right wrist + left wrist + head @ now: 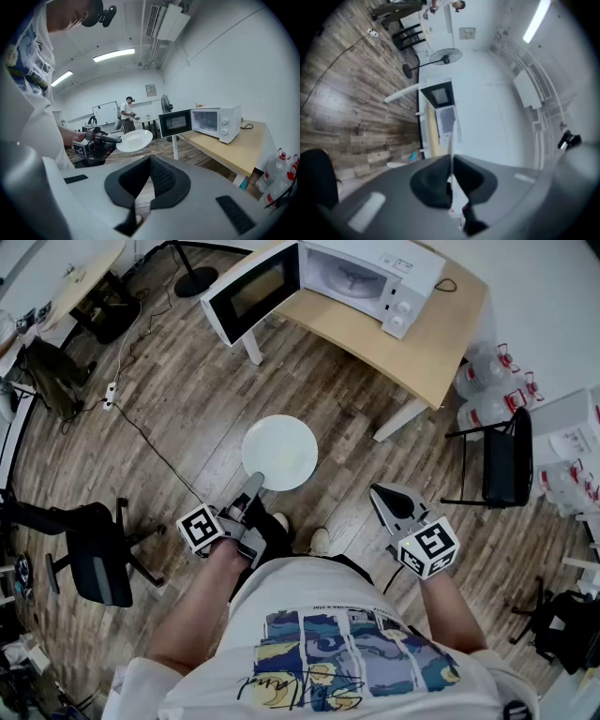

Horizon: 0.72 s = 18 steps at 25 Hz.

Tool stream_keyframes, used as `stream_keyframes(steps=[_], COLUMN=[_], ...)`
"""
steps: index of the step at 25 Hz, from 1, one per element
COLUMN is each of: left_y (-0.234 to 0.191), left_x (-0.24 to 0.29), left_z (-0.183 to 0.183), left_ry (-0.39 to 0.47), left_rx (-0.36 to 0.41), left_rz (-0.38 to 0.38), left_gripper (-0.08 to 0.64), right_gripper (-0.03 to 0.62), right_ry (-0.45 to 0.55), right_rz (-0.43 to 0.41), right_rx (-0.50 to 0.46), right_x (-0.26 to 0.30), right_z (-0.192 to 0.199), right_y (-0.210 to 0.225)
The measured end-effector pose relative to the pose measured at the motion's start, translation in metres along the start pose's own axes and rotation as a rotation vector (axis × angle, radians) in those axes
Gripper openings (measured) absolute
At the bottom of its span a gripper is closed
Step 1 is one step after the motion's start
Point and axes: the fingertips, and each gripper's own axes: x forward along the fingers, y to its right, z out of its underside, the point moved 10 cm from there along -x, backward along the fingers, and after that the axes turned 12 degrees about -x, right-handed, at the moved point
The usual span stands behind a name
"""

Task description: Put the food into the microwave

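A wood-plank floor (187, 399) fills most of the head view. At 1 o'clock stands a light wooden table (441, 334). On it sits a white microwave (375, 277), and its door (251, 289) hangs wide open toward 11 o'clock, past the table's edge. A black office chair (94, 559) stands at 8 o'clock and a second black chair (506, 465) at 3 o'clock. Large water bottles (487, 381) stand by the table leg at 2 o'clock.

Near the middle of the view, well apart from the microwave, a round white plate (279, 454) is held roughly level over the floor. A faint pale patch lies on it, and what that patch is cannot be told. The left gripper (251, 486) reaches in from the plate's 7 o'clock side. Its jaws pinch the rim, which the left gripper view shows as a thin white edge running up between the two pads.

The right gripper (384, 498) hangs at 4 o'clock, apart from the plate. Its jaws are pressed together with nothing between them. It points toward the open microwave and slightly down.
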Motion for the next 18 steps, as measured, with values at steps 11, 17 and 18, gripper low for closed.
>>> stream_keyframes(steps=[11,17,18], left_y=[0.015,0.023,0.023], left_x=[0.099,0.159,0.169], left_z=[-0.078,-0.154,-0.164], left_ry=[-0.091,-0.189,-0.211], left_rx=[0.001,0.013,0.016], left_rz=[0.025,0.024,0.025], left_gripper=[0.023,0.023,0.023], right_gripper=[0.005,0.006,0.006], right_ry=[-0.028,-0.047,-0.048], right_rz=[0.098,0.168,0.186], right_rx=[0.033,0.038,0.040], right_x=[0.063,0.124,0.134], right_z=[-0.025,-0.071,-0.075], right_y=[0.051,0.073,0.076])
